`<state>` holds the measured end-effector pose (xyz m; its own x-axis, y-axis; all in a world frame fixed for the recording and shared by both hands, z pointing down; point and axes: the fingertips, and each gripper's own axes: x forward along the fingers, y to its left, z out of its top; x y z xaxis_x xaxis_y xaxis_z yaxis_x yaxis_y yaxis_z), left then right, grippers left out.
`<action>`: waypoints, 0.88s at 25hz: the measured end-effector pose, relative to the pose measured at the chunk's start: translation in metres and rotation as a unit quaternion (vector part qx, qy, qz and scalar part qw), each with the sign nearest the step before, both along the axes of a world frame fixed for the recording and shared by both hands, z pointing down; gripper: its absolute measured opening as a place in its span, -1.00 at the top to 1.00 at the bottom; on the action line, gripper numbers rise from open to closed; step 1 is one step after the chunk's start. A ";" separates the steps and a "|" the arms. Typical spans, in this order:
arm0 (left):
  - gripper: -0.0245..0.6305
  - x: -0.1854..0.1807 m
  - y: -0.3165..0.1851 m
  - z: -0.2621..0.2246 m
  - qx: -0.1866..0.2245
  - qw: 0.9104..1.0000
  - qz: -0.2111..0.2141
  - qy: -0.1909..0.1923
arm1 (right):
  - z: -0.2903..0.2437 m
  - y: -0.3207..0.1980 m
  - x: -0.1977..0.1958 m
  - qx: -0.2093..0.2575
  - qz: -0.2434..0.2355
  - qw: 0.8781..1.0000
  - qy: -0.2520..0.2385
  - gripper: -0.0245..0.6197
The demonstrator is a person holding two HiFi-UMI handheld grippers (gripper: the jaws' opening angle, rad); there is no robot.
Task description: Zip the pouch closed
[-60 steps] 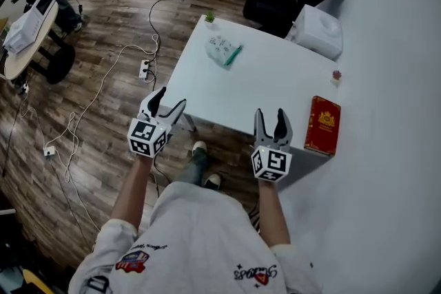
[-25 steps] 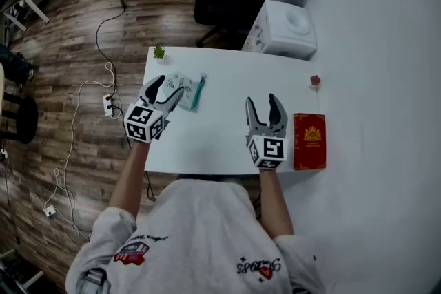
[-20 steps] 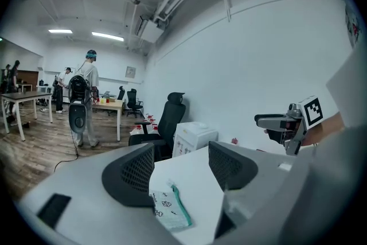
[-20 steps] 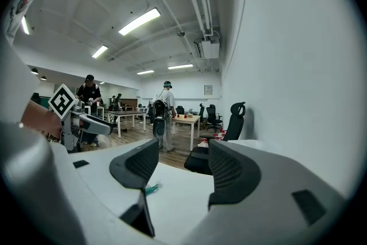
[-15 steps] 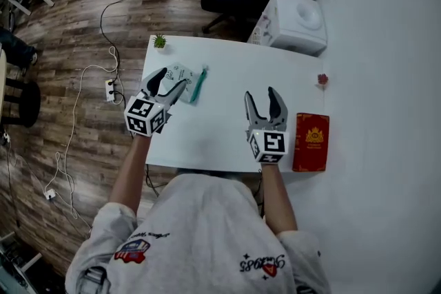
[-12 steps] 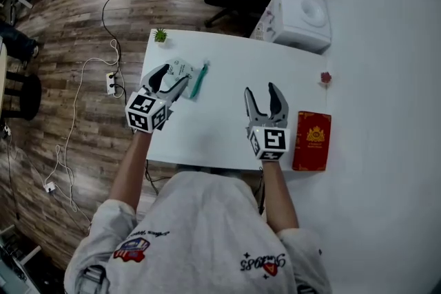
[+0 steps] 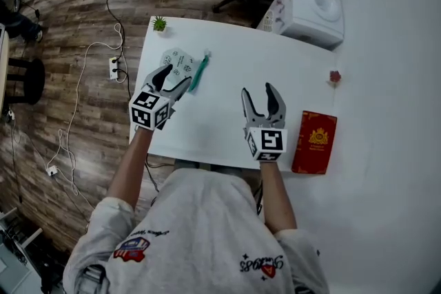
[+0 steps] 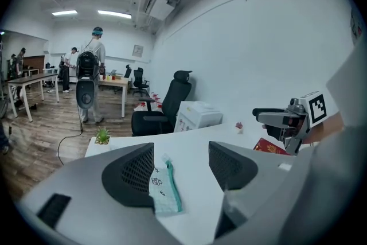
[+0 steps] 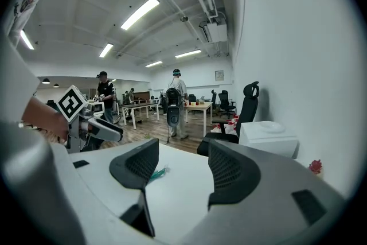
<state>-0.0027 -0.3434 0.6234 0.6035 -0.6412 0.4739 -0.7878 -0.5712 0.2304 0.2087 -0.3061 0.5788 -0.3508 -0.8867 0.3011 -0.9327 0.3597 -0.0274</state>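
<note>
**A:** Tools?
**B:** My left tool (image 7: 173,78) and right tool (image 7: 258,91) both gape, empty. The pouch (image 7: 180,65) lies at the worktop's (image 7: 275,72) ten o'clock, just beyond my left.
**A:** Next?
**B:** Approach step, I judge: pin one end, catch the pull.

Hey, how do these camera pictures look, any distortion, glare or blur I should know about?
Head view: dim, darker toward the corners, mild wide-angle stretch, table evenly lit, pouch small yet sharp. Left gripper view: heavy fisheye inside a black ring, walls curving, no motion blur. Right gripper view: same fisheye, ceiling lights bright without flare.
</note>
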 end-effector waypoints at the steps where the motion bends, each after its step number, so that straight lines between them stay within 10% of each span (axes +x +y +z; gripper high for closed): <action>1: 0.04 0.001 -0.001 0.005 -0.005 1.000 0.000 -0.002 | 0.004 -0.002 0.001 -0.003 -0.001 1.000 -0.002 0.13; 22: 0.04 0.033 -0.057 0.087 -0.095 0.994 -0.006 -0.049 | 0.079 -0.042 0.041 -0.076 -0.006 0.997 -0.010 0.15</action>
